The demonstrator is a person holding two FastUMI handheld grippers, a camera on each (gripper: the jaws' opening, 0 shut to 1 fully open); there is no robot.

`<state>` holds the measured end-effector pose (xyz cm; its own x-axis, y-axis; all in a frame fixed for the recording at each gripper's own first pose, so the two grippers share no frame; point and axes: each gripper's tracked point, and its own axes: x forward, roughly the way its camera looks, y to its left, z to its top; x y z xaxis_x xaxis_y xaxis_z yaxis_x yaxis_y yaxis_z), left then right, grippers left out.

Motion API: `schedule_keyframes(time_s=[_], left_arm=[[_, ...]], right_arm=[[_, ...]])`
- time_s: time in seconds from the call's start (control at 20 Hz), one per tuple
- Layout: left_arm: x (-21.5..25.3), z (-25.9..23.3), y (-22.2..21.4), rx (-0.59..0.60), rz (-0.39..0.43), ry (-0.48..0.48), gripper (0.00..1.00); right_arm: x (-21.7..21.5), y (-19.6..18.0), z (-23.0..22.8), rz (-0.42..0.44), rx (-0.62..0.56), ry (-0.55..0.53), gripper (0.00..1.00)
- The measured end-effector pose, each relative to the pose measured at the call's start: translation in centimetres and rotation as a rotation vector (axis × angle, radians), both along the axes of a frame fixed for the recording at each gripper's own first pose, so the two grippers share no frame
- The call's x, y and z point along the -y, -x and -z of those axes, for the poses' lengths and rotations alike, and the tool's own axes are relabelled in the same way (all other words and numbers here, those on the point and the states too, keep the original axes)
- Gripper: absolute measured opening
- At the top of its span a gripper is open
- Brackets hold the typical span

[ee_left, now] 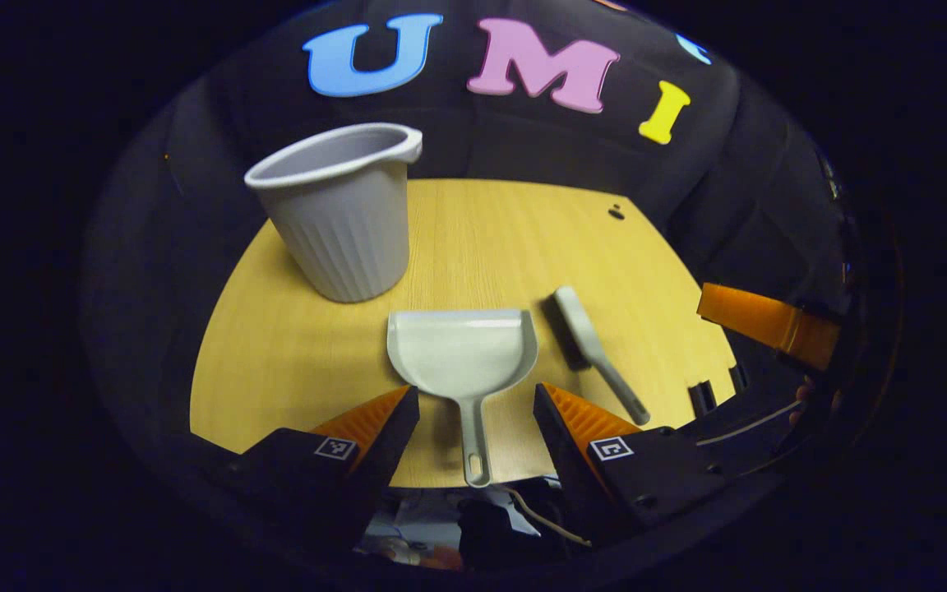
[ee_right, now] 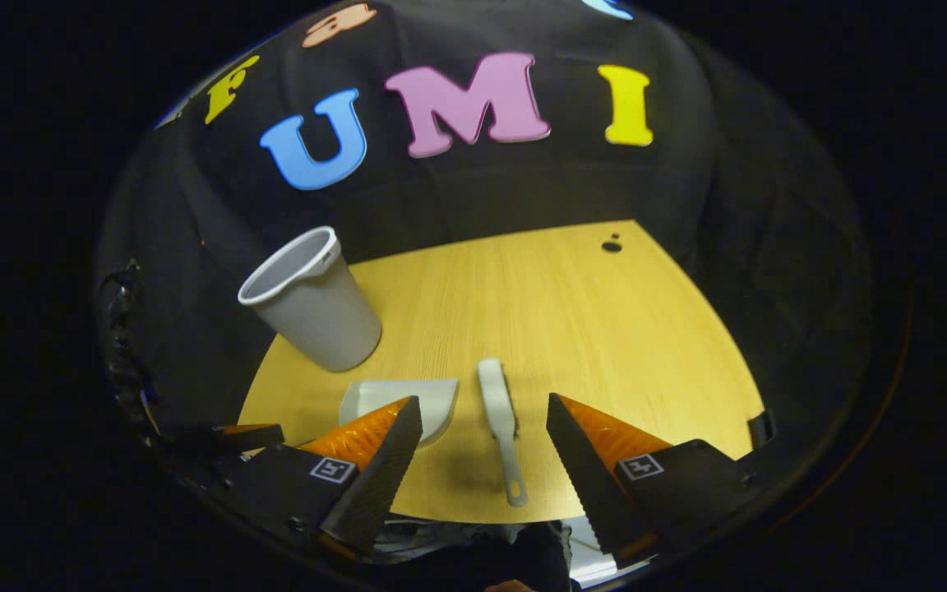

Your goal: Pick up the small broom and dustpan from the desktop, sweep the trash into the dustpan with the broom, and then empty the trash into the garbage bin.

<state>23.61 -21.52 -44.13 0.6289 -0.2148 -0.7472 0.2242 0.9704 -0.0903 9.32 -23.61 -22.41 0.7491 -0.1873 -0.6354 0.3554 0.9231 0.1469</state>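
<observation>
A staged recording booth rather than a lived-in room. A light wooden desktop (ee_left: pixel 473 247) with a curved far edge sits against black cloth (ee_left: pixel 523 148) draped as a backdrop from nine o'clock round to three o'clock. On the desk stand household props: a pale ribbed garbage bin (ee_left: pixel 342 218) at eleven o'clock, a grey dustpan (ee_left: pixel 461 349) at centre, and a small broom (ee_left: pixel 597 349) just beside it at three o'clock. Lighting is dim; below the desk's near edge, cables seem to show, though blurred.
</observation>
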Motion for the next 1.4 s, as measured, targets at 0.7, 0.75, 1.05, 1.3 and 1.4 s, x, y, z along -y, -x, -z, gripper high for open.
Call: schedule_keyframes(time_s=[0.7,0.75,1.05,1.3,1.4], left_arm=[[-1.5,-16.3,5.2,0.877,-0.012,0.143,0.82],[-1.8,-16.2,5.0,0.874,-0.021,0.148,0.82],[-2.6,-15.8,3.7,0.828,-0.068,0.165,0.82],[-2.6,-15.0,4.1,0.83,-0.087,0.157,0.82],[-2.8,-14.9,4.1,0.826,-0.086,0.147,0.82]], right_arm=[[-0.9,-0.4,-13.8,0.033,0.578,0.274,0.98],[-0.9,-0.2,-14.0,0.03,0.593,0.283,0.98],[-1.1,-0.1,-13.7,0.018,0.617,0.266,0.98],[-1.1,-0.3,-13.5,-0.038,0.626,0.272,0.98],[-2.0,-0.7,-13.0,-0.076,0.633,0.24,0.98]])
